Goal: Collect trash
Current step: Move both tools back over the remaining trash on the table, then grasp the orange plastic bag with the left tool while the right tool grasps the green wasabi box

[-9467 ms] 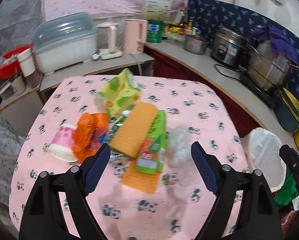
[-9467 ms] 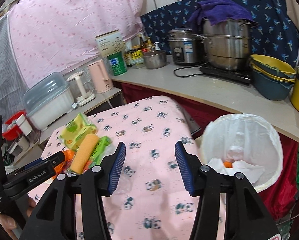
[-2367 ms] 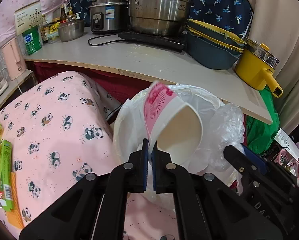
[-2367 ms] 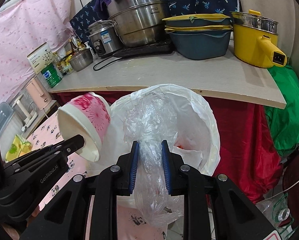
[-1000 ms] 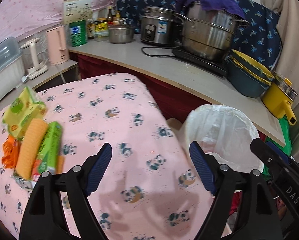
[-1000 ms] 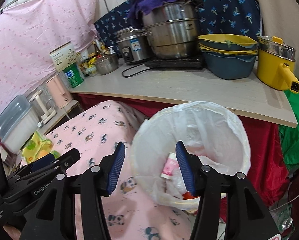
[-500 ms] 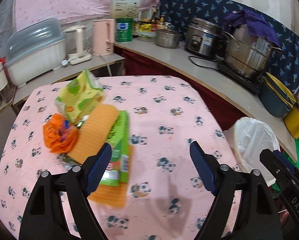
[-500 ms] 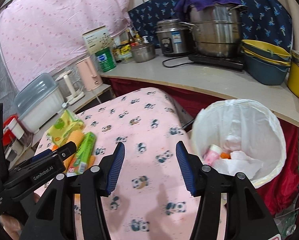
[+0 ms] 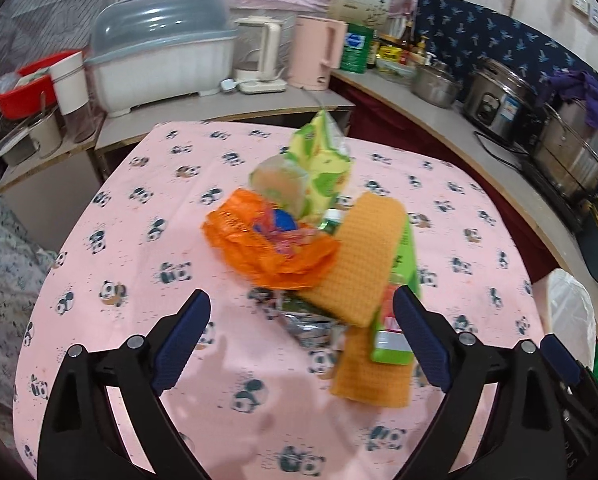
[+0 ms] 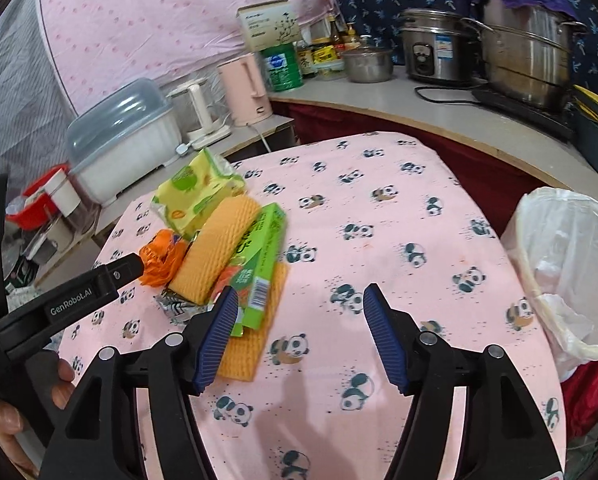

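A pile lies on the pink panda tablecloth (image 9: 139, 240): a crumpled orange wrapper (image 9: 267, 244), an orange waffle cloth (image 9: 363, 264), a green box (image 9: 399, 308), a yellow-green packet (image 9: 323, 164) and a foil scrap (image 9: 307, 320). My left gripper (image 9: 301, 338) is open and empty, just in front of the orange wrapper. My right gripper (image 10: 299, 332) is open and empty above the cloth, right of the pile, with the green box (image 10: 263, 260) by its left finger. The white-lined bin (image 10: 567, 272) stands at the table's right edge.
A counter (image 10: 439, 108) with a rice cooker (image 10: 435, 56), steel pots and bowls runs behind and to the right. A covered dish rack (image 9: 159, 64), kettles and a red basin (image 9: 31, 88) stand on the shelf beyond the table.
Both grippers dropped the cup and plastic film into the bin, then swung back left over the table. The left gripper has closed in on the pile, now near the orange wrapper.
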The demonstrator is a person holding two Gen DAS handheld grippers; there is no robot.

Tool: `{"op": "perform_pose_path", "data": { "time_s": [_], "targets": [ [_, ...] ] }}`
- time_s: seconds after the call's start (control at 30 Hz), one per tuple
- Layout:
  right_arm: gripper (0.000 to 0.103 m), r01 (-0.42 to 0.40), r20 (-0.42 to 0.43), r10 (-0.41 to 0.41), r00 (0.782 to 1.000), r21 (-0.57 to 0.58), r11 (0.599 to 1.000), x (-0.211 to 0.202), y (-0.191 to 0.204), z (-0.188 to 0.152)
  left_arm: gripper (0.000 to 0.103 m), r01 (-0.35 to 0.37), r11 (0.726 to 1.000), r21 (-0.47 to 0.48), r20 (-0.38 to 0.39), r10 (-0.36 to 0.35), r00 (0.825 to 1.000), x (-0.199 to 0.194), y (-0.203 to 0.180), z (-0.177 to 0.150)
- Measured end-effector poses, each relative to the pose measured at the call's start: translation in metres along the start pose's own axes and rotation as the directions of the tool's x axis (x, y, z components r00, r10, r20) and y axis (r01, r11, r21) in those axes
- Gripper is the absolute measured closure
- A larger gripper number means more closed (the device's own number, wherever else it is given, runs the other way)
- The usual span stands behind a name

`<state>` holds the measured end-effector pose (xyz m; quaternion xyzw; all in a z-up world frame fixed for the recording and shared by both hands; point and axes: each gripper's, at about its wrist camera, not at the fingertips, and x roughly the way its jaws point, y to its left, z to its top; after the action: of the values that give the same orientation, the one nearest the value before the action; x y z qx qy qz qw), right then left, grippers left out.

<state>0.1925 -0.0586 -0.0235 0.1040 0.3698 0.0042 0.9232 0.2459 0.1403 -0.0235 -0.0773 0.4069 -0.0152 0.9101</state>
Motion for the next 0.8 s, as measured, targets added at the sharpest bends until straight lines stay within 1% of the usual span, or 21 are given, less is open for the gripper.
{"op": "perform_pose_path", "data": {
  "time_s": [0.2, 0.4, 0.5, 0.6, 0.8],
  "targets": [
    [0.035, -0.019, -0.054, 0.017, 0.998, -0.041, 0.999, 0.036, 0.033, -0.006, 0.011, -0.027, 0.999, -0.033, -0.021, 0.026, 0.999, 0.015, 0.030, 0.004],
    [0.034, -0.021, -0.093, 0.014, 0.996, -0.070, 0.997, 0.068, 0.054, -0.008, 0.011, -0.021, 0.998, -0.059, -0.053, 0.017, 0.998, 0.035, 0.043, 0.013],
    [0.034, -0.016, -0.111, 0.008, 0.994, -0.076, 0.997, 0.082, 0.058, -0.009, 0.010, -0.002, 0.998, -0.056, -0.063, -0.002, 0.998, 0.044, 0.041, 0.016],
    [0.034, -0.011, -0.125, 0.001, 0.992, -0.080, 0.997, 0.093, 0.062, -0.010, 0.010, 0.011, 1.000, -0.029, -0.075, -0.013, 0.997, 0.055, 0.034, 0.018],
    [0.034, 0.011, -0.132, -0.022, 0.991, -0.082, 0.997, 0.109, 0.061, -0.010, 0.011, 0.048, 0.999, -0.019, -0.106, -0.050, 0.993, 0.076, 0.023, 0.021]
  ]
}}
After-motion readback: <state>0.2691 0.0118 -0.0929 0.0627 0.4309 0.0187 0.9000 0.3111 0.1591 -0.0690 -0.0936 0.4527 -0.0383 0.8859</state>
